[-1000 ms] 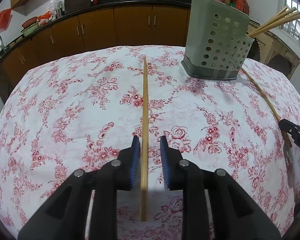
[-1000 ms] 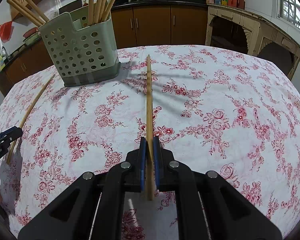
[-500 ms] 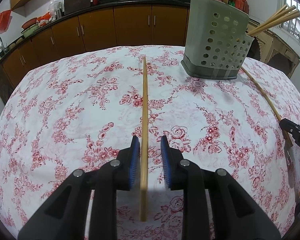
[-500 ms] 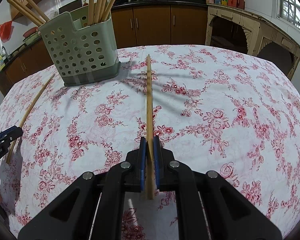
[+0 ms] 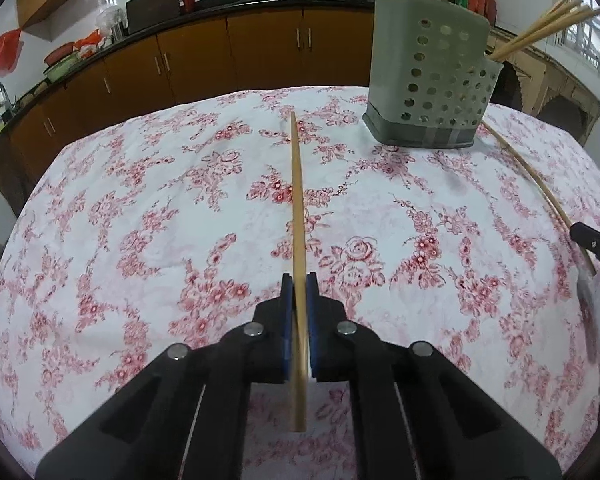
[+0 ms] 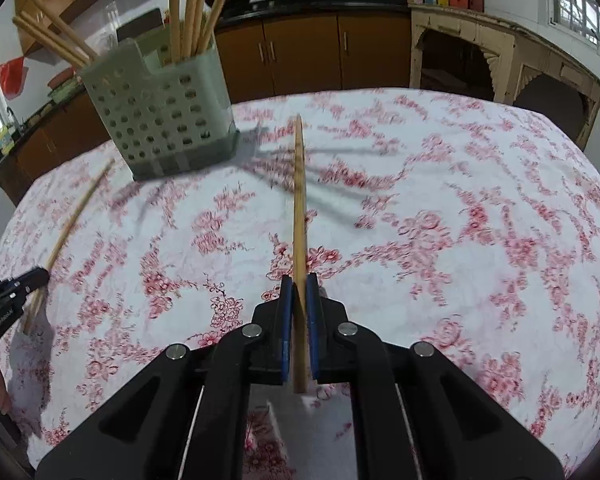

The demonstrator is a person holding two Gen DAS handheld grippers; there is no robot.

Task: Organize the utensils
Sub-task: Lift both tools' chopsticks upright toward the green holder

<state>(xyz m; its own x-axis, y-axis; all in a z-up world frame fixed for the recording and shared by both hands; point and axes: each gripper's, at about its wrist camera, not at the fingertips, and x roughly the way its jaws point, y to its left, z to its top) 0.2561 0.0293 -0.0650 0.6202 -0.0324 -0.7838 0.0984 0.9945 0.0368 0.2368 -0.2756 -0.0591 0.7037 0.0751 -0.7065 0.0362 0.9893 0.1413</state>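
We hold two grippers, each clamped on one wooden chopstick. Our left gripper (image 5: 299, 286) pinches the left chopstick (image 5: 298, 208) between its blue pads; our right gripper (image 6: 299, 286) grips the right chopstick (image 6: 299, 200) likewise. Both sticks point out over the floral tablecloth (image 5: 140, 216). One pale green perforated holder (image 6: 160, 120) stands on the cloth; we count about six chopsticks in it (image 6: 188, 8).
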